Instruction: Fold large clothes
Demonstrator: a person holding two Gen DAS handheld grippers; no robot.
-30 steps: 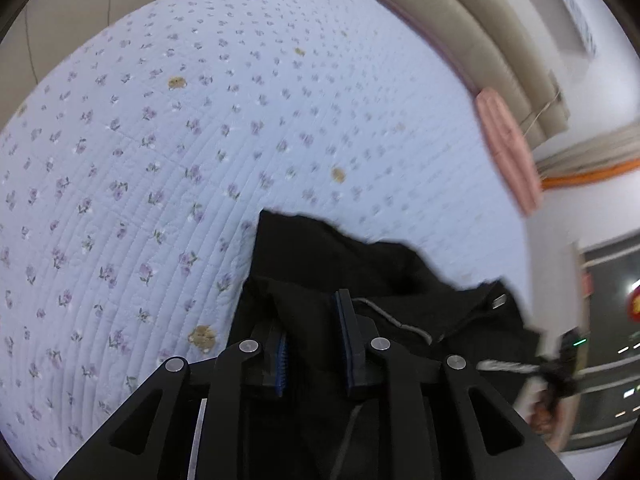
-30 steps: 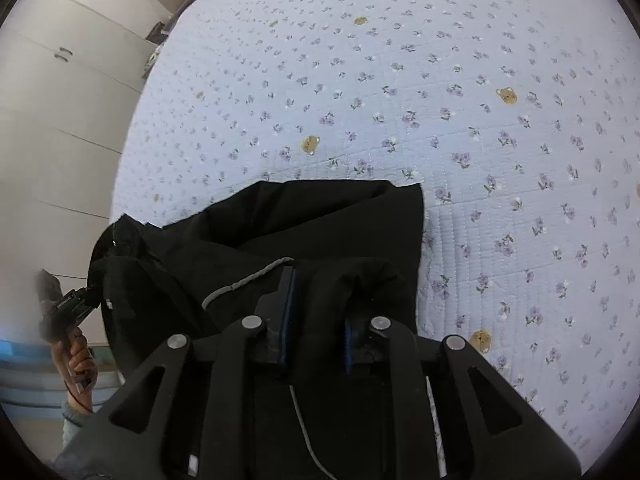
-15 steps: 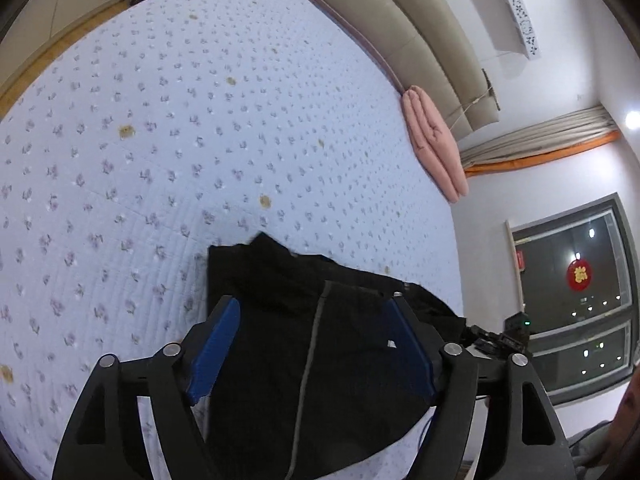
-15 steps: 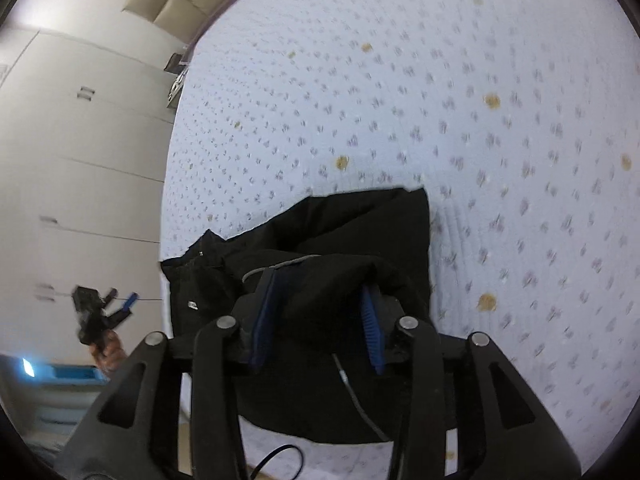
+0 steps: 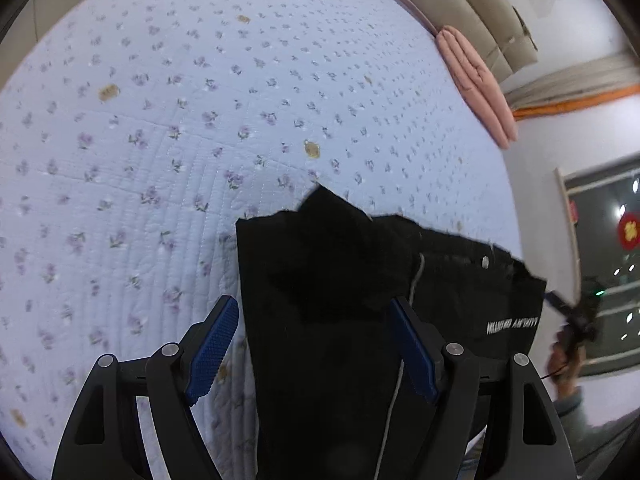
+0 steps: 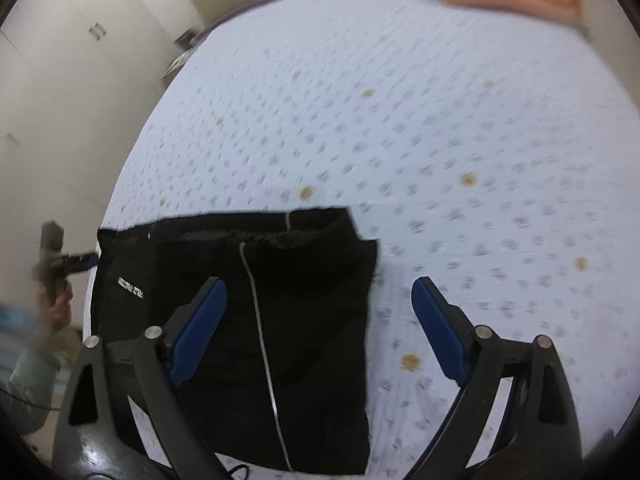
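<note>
A black garment (image 5: 328, 360) lies folded on the near edge of the bed, with a pale cord down its middle and small white lettering near one side. My left gripper (image 5: 312, 304) hangs over it, open, its blue pads (image 5: 212, 340) clear of the cloth. In the right wrist view the same garment (image 6: 304, 320) lies flat below my right gripper (image 6: 318, 284). That gripper's jaws are opening wide, and nothing is pressed between them. Its left pad (image 6: 196, 332) is over the cloth and the right pad is over bare quilt.
The bed's pale blue flowered quilt (image 5: 160, 120) stretches far ahead. A folded pink blanket (image 5: 476, 80) lies by the beige headboard (image 5: 472, 8). White wardrobe doors (image 6: 60, 80) stand to the left of the bed and a dark window (image 5: 608, 260) to the right. A hand (image 6: 56, 308) holds the other gripper.
Both grippers were shut on bunched black cloth; both have let go and opened wide. The garment has settled flat on the quilt. The right gripper has lifted a little.
</note>
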